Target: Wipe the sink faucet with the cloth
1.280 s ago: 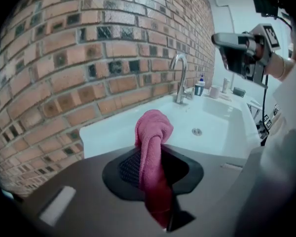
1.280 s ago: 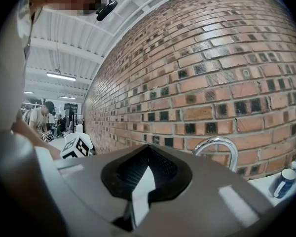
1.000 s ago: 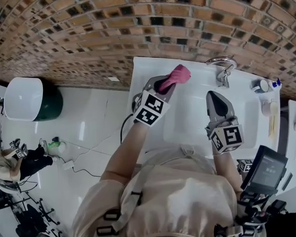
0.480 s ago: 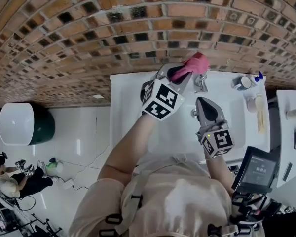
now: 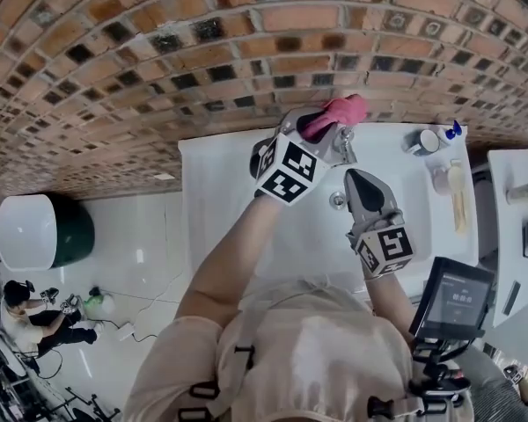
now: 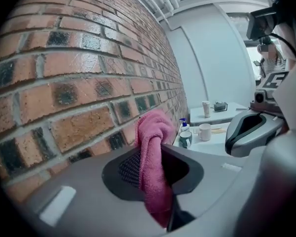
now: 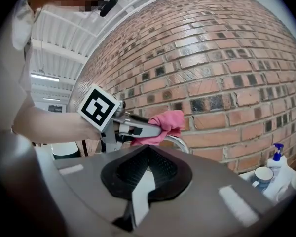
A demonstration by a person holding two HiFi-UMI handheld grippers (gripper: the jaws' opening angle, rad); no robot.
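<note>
Cloth at faucet, clamped in left gripper.
Pink cloth sits over the faucet top at the sink's far edge, by the brick wall (contact unclear). Left jaws narrow, pinching a fold of cloth. Right gripper just near of the faucet, jaws together, empty.

A wall of red-brown bricks with dark square insets ran across the back. Below it lay a glossy white tiled floor, where a dark green drum with a domed white top stood near the wall. A white ribbed ceiling carried lit strip lamps. A white side desk stood farther along the bricks.
</note>
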